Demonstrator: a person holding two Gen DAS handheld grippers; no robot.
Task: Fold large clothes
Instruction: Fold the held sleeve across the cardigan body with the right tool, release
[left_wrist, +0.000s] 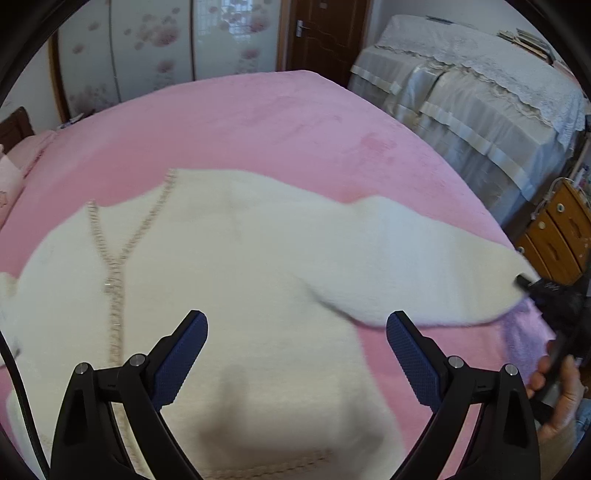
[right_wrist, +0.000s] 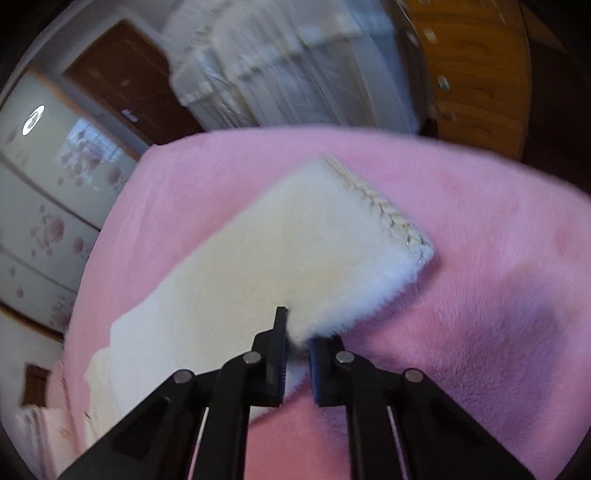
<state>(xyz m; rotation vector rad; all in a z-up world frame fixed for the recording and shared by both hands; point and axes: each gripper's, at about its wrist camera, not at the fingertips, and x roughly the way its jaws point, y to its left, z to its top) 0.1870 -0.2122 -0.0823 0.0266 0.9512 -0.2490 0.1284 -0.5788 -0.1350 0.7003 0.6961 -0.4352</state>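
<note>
Right gripper (right_wrist: 298, 341): jaws nearly shut, pinching the near edge of the white fluffy sleeve (right_wrist: 295, 243), short of the braided cuff (right_wrist: 376, 206). Sleeve's long axis runs away from that gripper up and to the right on its own camera, cuff at the far end. Left gripper (left_wrist: 297, 354): wide open, holding nothing, hovering over the cardigan (left_wrist: 229, 280) body beside the zipper (left_wrist: 114, 266). The cardigan lies flat on the pink blanket (left_wrist: 258, 122), front up, with the sleeve stretched off to the person's right, so the right hand (left_wrist: 557, 398) is the nearer one. Fold likely goes across the sleeve's axis, inward onto the body, toward the left gripper. Beyond the bed: wardrobe (left_wrist: 147, 48), door (left_wrist: 321, 33).
</note>
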